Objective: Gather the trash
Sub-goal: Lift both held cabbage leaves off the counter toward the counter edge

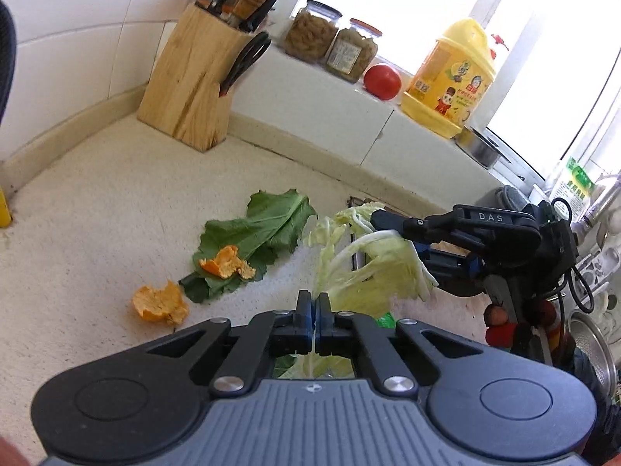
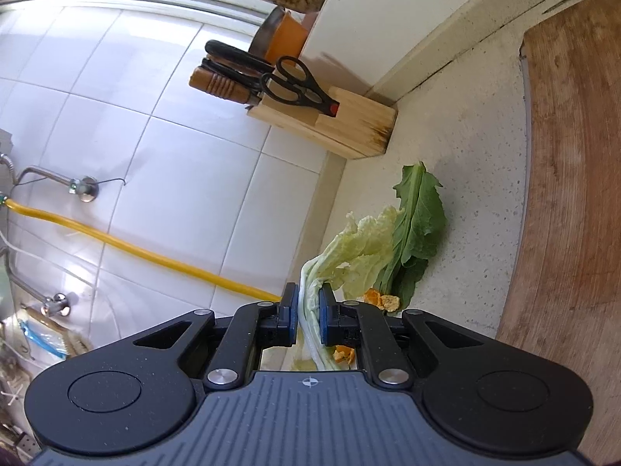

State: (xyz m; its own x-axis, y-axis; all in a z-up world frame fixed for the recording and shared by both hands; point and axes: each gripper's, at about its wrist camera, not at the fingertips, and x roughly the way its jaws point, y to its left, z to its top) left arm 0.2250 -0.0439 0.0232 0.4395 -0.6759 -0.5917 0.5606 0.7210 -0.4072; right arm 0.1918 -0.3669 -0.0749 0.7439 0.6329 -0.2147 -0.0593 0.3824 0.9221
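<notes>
The right gripper (image 2: 309,312) is clamping the pale stalk of a cabbage leaf (image 2: 361,248), pads narrow around the white rib, and is holding it lifted over the counter (image 1: 97,213); the leaf's long axis is running forward out of the jaws, its frilly end hanging toward the wall side. In the left wrist view the same cabbage leaf (image 1: 372,268) is dangling from the right gripper (image 1: 382,229), which is coming in from the right. The left gripper (image 1: 313,303) is pressed nearly closed, with a thin pale strip showing in the slit between its pads; what that strip is, I cannot tell for sure, probably a shred of cabbage or a bag edge. Remaining scraps are lying ahead and to the left of the left gripper: a dark green leaf (image 1: 256,240) stretched diagonally, stem end toward the camera, one orange peel (image 1: 227,262) resting on it, and a second orange peel (image 1: 161,303) just beside the stem end on bare counter. Judging by layout, the left gripper is nearer those scraps. A knife block (image 1: 190,89) is standing well apart at the back.
</notes>
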